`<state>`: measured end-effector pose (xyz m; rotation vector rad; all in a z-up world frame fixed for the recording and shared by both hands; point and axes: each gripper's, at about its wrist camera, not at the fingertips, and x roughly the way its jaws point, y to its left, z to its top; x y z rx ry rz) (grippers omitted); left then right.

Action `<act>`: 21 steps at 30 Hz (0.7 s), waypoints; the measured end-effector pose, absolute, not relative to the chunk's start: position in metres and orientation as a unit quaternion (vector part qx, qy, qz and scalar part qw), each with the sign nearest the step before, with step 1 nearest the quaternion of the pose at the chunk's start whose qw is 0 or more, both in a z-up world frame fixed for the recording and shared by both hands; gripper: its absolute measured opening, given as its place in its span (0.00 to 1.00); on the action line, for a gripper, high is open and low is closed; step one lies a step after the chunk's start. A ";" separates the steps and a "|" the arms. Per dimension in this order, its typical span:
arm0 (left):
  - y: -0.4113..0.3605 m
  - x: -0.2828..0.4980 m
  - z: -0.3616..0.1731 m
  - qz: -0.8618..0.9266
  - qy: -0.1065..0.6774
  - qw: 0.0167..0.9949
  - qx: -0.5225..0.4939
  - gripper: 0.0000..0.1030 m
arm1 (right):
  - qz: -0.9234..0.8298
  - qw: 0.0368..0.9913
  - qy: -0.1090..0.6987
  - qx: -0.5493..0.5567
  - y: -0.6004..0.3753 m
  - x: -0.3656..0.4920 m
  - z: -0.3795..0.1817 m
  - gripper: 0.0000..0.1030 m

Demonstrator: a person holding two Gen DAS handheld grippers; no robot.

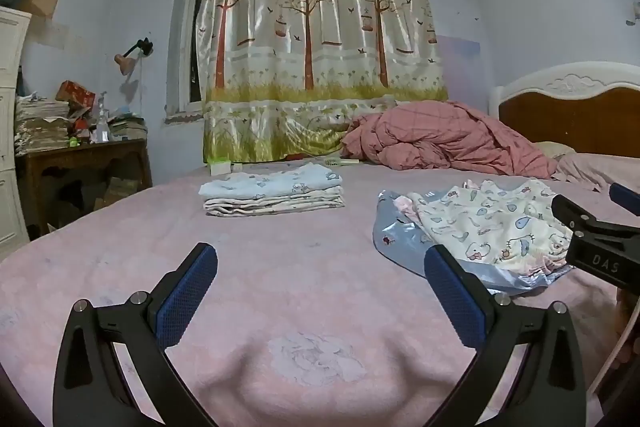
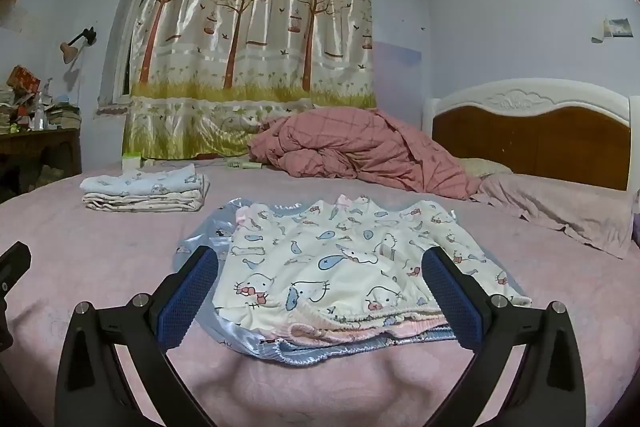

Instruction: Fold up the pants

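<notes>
A pile of unfolded pants lies on the pink bed: white cartoon-print pants (image 2: 340,267) on top, pink ones under them, shiny light-blue ones (image 2: 208,235) at the bottom. The pile also shows at the right of the left wrist view (image 1: 492,227). My right gripper (image 2: 320,291) is open, its fingers either side of the pile's near edge, holding nothing. My left gripper (image 1: 320,291) is open and empty over bare bed, left of the pile. The right gripper's body (image 1: 600,243) shows at the right edge of the left wrist view.
A stack of folded clothes (image 1: 276,193) lies further back on the left, also in the right wrist view (image 2: 148,189). A crumpled red quilt (image 2: 352,151) and a pillow (image 2: 560,211) lie near the headboard (image 2: 532,135). A cluttered dark table (image 1: 80,163) stands beyond the bed's left side.
</notes>
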<state>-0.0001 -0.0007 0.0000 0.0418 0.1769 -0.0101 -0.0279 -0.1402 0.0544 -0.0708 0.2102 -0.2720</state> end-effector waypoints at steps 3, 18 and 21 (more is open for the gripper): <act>-0.004 -0.002 0.000 -0.005 0.086 0.996 0.029 1.00 | -0.135 0.983 0.118 -0.040 -0.139 -0.028 0.054 1.00; 0.003 -0.017 0.008 -0.007 0.058 0.998 0.020 1.00 | -0.132 0.984 0.106 -0.053 -0.130 -0.032 0.055 1.00; 0.004 -0.018 0.010 -0.010 0.055 0.998 0.021 1.00 | -0.132 0.984 0.103 -0.054 -0.129 -0.034 0.056 1.00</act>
